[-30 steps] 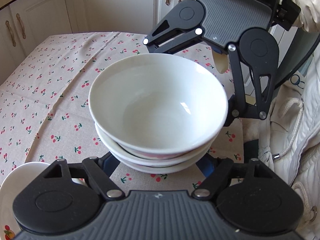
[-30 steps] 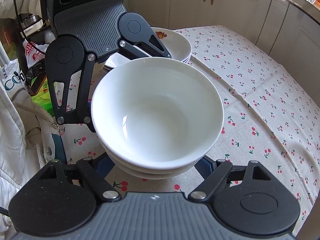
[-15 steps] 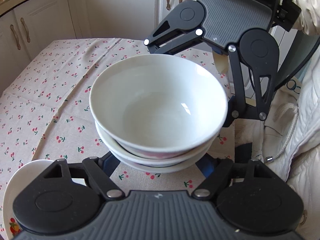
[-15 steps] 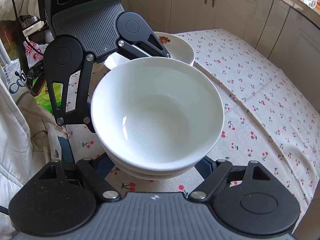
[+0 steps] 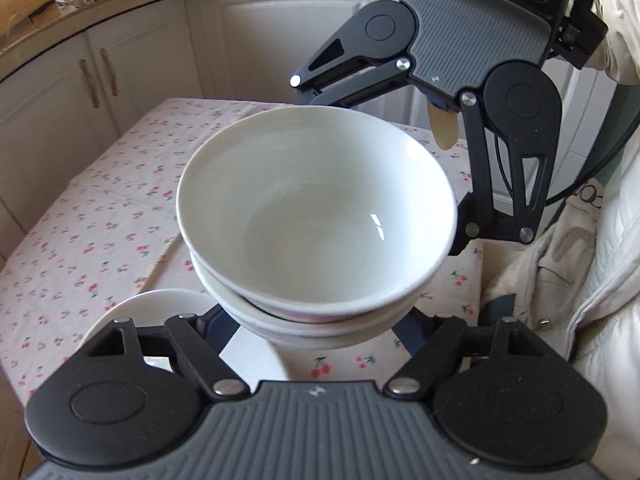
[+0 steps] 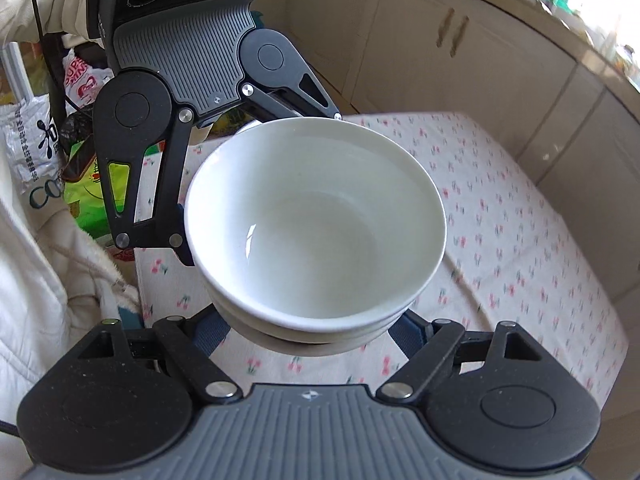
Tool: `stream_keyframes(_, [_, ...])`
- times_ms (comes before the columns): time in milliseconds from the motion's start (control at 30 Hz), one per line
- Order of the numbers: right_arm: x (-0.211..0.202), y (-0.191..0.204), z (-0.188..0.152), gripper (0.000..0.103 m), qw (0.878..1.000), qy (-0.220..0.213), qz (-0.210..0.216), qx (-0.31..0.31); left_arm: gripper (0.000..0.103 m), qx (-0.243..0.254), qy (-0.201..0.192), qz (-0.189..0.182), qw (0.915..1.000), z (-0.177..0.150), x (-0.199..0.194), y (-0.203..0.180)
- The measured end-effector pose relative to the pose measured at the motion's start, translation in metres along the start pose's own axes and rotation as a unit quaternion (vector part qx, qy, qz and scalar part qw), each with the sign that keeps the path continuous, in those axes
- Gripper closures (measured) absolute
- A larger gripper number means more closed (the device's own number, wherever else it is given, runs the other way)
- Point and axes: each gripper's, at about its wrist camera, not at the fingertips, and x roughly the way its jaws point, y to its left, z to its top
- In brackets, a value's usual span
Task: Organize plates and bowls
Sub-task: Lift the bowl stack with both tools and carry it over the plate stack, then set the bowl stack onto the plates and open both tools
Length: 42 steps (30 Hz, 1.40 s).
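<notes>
White porcelain fills both wrist views: a stack of bowls point(image 5: 316, 220), nested one inside another, is held in the air above a worktop point(image 5: 100, 216) covered with a cherry-print cloth. The left gripper point(image 5: 316, 320) reaches in from one side of the stack and the right gripper point(image 6: 316, 328) from the opposite side, each with its jaws partly spread around the lower bowls. Blue-padded fingers point(image 5: 218, 330) run in under the bottom bowl's curve on either side; the contact itself is hidden by the porcelain, but the stack hangs clear of the cloth with nothing else beneath it, so both grippers appear to be clamped on it together. The top bowl is empty and sits roughly level, its rim bright in daylight.

Below the stack, in the left wrist view, the edge of a white plate point(image 5: 148, 308) rests on the cloth, partly covered by the left gripper's linkage. Cream cabinet doors point(image 6: 452, 52) with long handles line the wall beyond the worktop, under a counter crowded with small bottles and packets that are too blurred to name. At the near edge of the worktop a person's pale quilted jacket point(image 5: 600, 264) is in view, and behind the left gripper, as seen from the right wrist, lie plastic bags point(image 6: 36, 148) and a green packet point(image 6: 86, 208).
</notes>
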Motion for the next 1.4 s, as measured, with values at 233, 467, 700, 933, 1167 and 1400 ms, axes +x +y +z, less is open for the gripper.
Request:
stream_keyframes(233, [0.03,-0.007,0.044,0.015,0.999,-0.013,0.006,-0.051,0.023,-0.025,0.003,0.051,0.9984,-0.026,-0.022,0.027])
stream_keyframes(467, [0.073,-0.015,0.073,0.015,0.997,-0.005,0.03,-0.072,0.023,-0.054,0.023,0.071,0.9958,-0.054,-0.022,0.05])
stream_keyframes(700, [0.101,-0.02,0.082,0.015,0.996,0.009,0.045,-0.07,0.023,-0.071,0.033,0.064,0.9949,-0.067,-0.011,0.069])
stream_keyframes(933, [0.102,-0.025,0.079,0.015,0.997,0.013,0.059,-0.052,0.023,-0.077,0.026,0.057,0.9951,-0.072,-0.013,0.073])
stream_keyframes(1167, [0.107,-0.037,0.075,0.015,0.997,0.006,0.067,-0.024,0.023,-0.094,0.017,0.057,0.9938,-0.078,-0.022,0.07])
stream_keyframes(1400, [0.102,-0.037,0.076,0.007,0.998,-0.01,0.054,0.007,0.016,-0.085,0.019,0.089,0.9922,-0.077,-0.028,0.052])
